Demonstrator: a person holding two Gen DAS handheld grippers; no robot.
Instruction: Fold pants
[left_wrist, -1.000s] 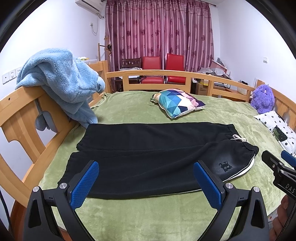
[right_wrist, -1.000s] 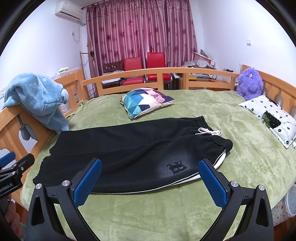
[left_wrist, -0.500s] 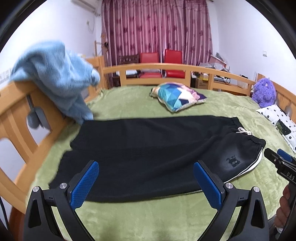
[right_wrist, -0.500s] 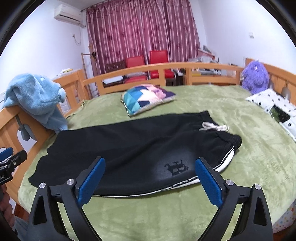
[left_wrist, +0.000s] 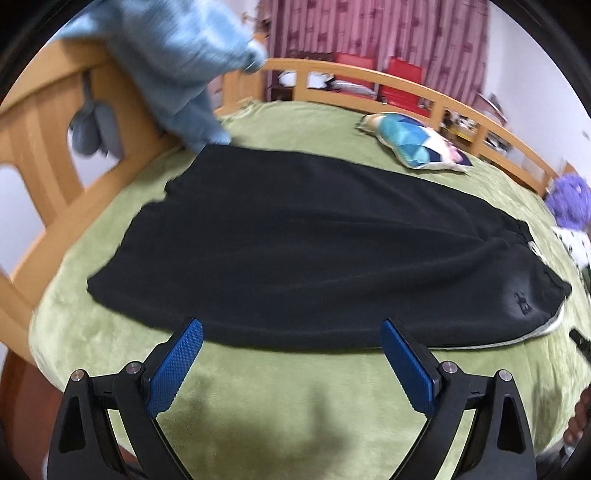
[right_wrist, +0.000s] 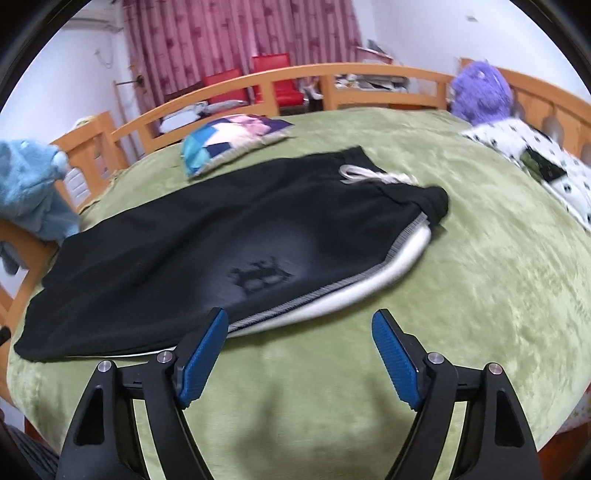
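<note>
Black pants (left_wrist: 317, 251) lie flat on the green bed cover (left_wrist: 295, 413), folded lengthwise, legs to the left, waistband with a white drawstring (right_wrist: 373, 177) to the right. A white side stripe (right_wrist: 332, 306) runs along their near edge. My left gripper (left_wrist: 291, 334) is open and empty, just above the near edge of the legs. My right gripper (right_wrist: 299, 325) is open and empty, close above the near edge by the hip logo (right_wrist: 258, 277). Both views are blurred by motion.
A blue blanket (left_wrist: 177, 66) hangs over the wooden bed rail (left_wrist: 48, 122) at the left. A colourful pillow (right_wrist: 232, 136) lies behind the pants. A purple plush toy (right_wrist: 480, 92) and a spotted pillow (right_wrist: 535, 166) are at the right.
Both grippers have moved forward and down toward the near edge of the pants. The pants have not moved. Both grippers stay open.
</note>
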